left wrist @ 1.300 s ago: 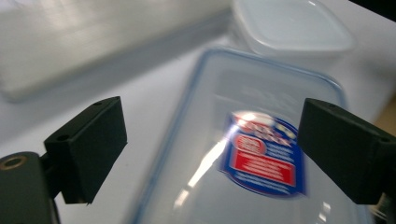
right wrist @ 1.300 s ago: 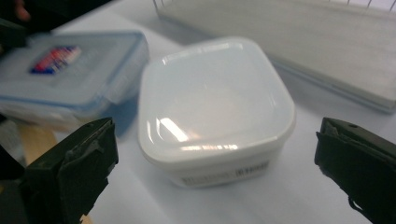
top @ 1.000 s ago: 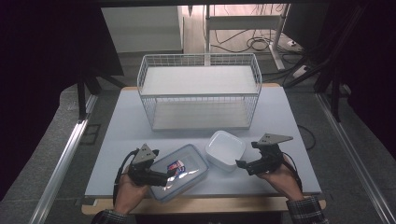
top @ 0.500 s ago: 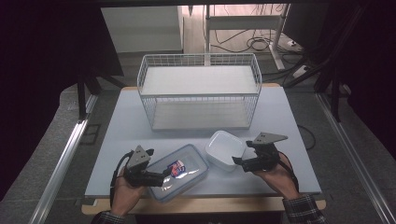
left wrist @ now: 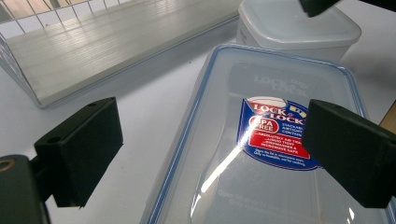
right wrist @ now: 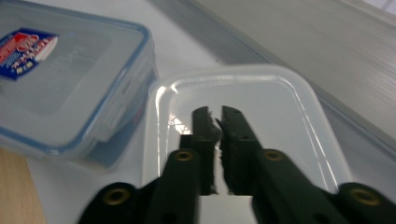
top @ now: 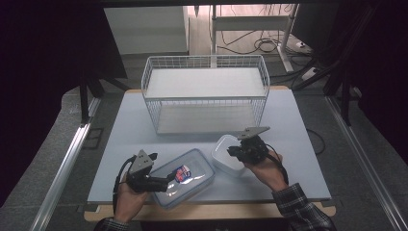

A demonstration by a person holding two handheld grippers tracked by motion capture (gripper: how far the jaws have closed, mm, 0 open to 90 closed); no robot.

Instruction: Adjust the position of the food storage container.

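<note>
A clear rectangular container (top: 185, 177) with a blue-edged lid and a red and blue label (left wrist: 275, 133) lies at the front of the table. My left gripper (top: 166, 182) is open, its jaws (left wrist: 215, 154) standing wide on either side of that lid's near end without pressing on it. To its right sits a small white container (top: 223, 156), also in the right gripper view (right wrist: 280, 116). My right gripper (top: 234, 151) hangs over this container's top; its jaws (right wrist: 214, 116) have just been closing and now stand shut, with nothing seen between them.
A white wire basket (top: 204, 96) with a pale board in its bottom stands at the back middle of the light table (top: 298, 144). A wooden strip runs along the table's front edge. Dark floor, rails and cables surround the table.
My right gripper has moved left from beside the small white container to over it, and its jaws have closed. The left gripper and the clear container have stayed put.
</note>
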